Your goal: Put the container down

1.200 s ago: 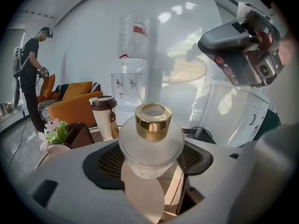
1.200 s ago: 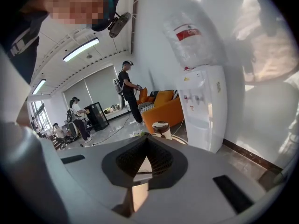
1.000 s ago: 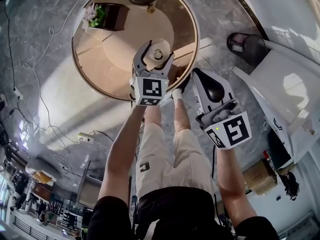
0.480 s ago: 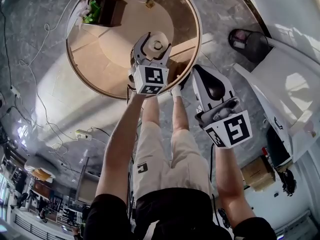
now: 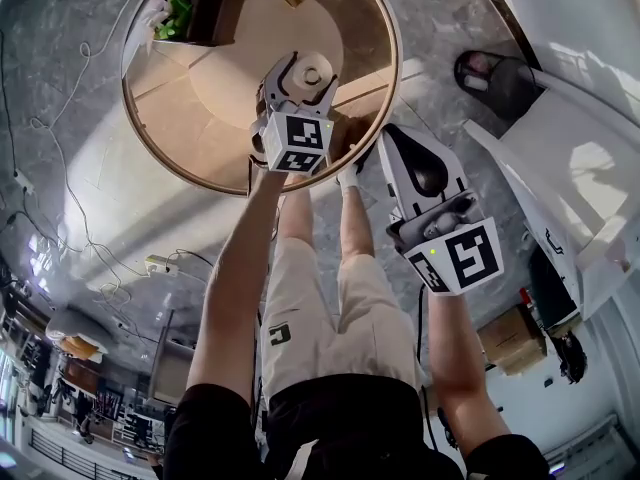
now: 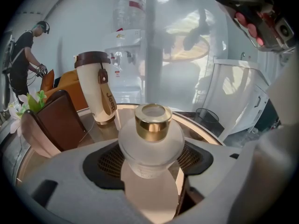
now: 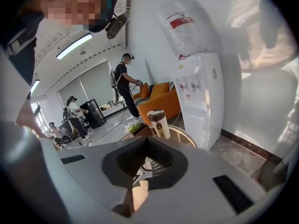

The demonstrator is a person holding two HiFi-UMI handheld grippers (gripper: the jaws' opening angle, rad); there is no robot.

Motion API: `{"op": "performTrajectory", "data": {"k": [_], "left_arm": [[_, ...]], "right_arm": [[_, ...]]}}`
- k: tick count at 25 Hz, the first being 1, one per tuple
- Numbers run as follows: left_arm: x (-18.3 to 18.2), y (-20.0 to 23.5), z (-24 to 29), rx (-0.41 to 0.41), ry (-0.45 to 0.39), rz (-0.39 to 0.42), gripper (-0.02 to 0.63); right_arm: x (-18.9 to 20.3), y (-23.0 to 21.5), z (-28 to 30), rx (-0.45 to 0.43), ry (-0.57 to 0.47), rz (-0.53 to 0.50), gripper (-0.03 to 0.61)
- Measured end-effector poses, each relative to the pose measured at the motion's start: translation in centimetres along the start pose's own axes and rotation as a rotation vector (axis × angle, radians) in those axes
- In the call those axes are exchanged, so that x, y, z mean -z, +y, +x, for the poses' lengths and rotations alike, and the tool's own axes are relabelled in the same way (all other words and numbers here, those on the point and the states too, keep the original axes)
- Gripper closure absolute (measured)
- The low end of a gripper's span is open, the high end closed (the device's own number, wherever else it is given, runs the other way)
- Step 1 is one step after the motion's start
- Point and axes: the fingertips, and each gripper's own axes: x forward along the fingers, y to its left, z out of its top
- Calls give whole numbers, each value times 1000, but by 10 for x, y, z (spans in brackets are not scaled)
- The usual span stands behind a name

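A frosted white container [image 6: 152, 143] with a gold neck sits between the jaws of my left gripper [image 6: 149, 167], which is shut on its round body. In the head view the left gripper [image 5: 302, 68] holds the container [image 5: 314, 72] over the right part of a round wooden table [image 5: 385, 28]. My right gripper [image 5: 392, 140] hangs lower right of it, off the table's edge over the floor. It is shut with nothing in it, and its pads meet in the right gripper view [image 7: 140, 183].
A white tumbler with a brown lid [image 6: 98, 87] and a brown box of flowers [image 5: 195, 13] stand on the table's far side. A dark bin [image 5: 490, 73] and cables [image 5: 60, 138] are on the floor. A water dispenser [image 7: 201, 97] stands by the wall; people are behind.
The left gripper has carried the container farther in over the table. The right gripper has barely moved.
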Motion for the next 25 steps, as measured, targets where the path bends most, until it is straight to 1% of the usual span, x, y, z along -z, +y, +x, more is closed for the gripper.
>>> {"op": "performTrajectory", "data": {"k": [9, 25], "left_arm": [[9, 3, 8, 13, 32, 2, 270], [9, 3, 13, 28, 13, -4, 268]], "right_arm": [[1, 0, 0, 9, -1, 12, 575], [-2, -8, 1, 10, -3, 17, 575]]}}
